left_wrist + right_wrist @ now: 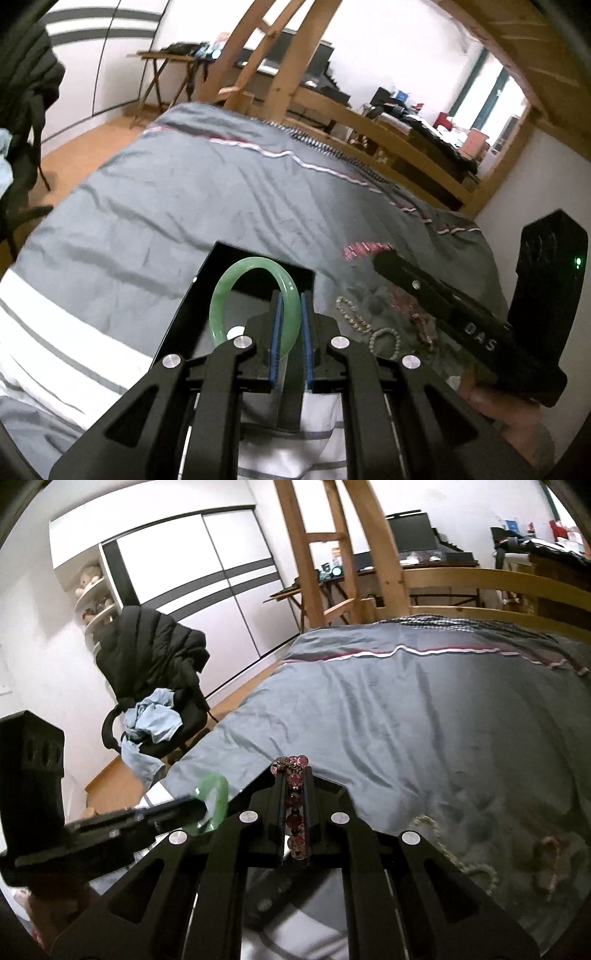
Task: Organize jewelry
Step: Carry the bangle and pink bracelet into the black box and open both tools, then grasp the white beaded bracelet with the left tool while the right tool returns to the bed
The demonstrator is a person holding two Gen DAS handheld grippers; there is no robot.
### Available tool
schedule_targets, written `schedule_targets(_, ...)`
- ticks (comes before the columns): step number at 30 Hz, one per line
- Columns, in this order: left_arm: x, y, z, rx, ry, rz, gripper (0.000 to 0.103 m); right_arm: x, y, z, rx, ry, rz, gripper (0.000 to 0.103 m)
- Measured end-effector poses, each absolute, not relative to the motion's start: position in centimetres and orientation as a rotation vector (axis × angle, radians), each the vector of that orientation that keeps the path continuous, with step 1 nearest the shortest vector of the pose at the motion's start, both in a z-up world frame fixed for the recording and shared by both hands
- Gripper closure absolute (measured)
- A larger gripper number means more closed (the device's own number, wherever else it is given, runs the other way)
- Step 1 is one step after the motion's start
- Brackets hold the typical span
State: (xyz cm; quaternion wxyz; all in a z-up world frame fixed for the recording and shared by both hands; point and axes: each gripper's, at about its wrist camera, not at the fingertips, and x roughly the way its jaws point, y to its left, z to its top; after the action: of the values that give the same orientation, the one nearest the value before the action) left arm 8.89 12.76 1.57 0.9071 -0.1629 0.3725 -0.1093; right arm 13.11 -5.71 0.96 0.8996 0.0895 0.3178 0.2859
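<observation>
Your bed's grey duvet carries a black tray. Just right of the tray lie a pale chain, a grey bead bracelet and a pink bead strand.

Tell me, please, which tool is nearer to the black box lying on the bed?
Left. The left tool, clamped on the green bangle, hangs directly over the black box. The right tool, gripping the pink bead bracelet, sits off to the box's right.

Green bangle upright over black box; pink bead bracelet lifted.
</observation>
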Motion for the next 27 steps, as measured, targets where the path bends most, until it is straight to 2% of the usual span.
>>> schedule_targets(12, 9.5, 14.0, 0.5, -0.388, 0.817, -0.175, 0.094, 14.9, -1.4, -2.7, 0.188, 0.753, 0.637, 0.094)
schedule_targets(14, 9.5, 14.2, 0.6, -0.386, 0.810, -0.154, 0.089, 15.1, -1.3, -3.1, 0.192, 0.768, 0.640, 0.094)
schedule_targets(16, 9.5, 14.1, 0.5, -0.385, 0.812, -0.139, 0.071, 15.2, -1.1, -3.5, 0.184, 0.787, 0.639, 0.093)
schedule_targets(17, 9.5, 14.1, 0.6, -0.385, 0.809, -0.127, 0.068, 15.1, -1.0, -3.6, 0.169, 0.789, 0.629, 0.093)
schedule_targets(18, 9.5, 14.1, 0.6, -0.384, 0.805, -0.121, 0.060, 15.0, -1.1, -3.7, 0.164, 0.786, 0.632, 0.090)
schedule_targets(19, 9.3, 14.1, 0.8, -0.383, 0.793, -0.108, 0.050, 15.1, -1.1, -3.7, 0.166, 0.787, 0.638, 0.073)
schedule_targets(20, 9.2, 14.3, 0.9, -0.380, 0.782, -0.094, 0.044, 14.9, -1.2, -3.6, 0.168, 0.788, 0.640, 0.040)
schedule_targets(22, 8.9, 14.5, 1.3, -0.384, 0.753, -0.069, 0.028, 14.3, -1.6, -3.3, 0.166, 0.746, 0.620, 0.024)
schedule_targets(27, 9.0, 14.1, 1.4, -0.360, 0.748, -0.068, 0.023, 13.6, -4.4, -2.6, 0.190, 0.716, 0.560, 0.016)
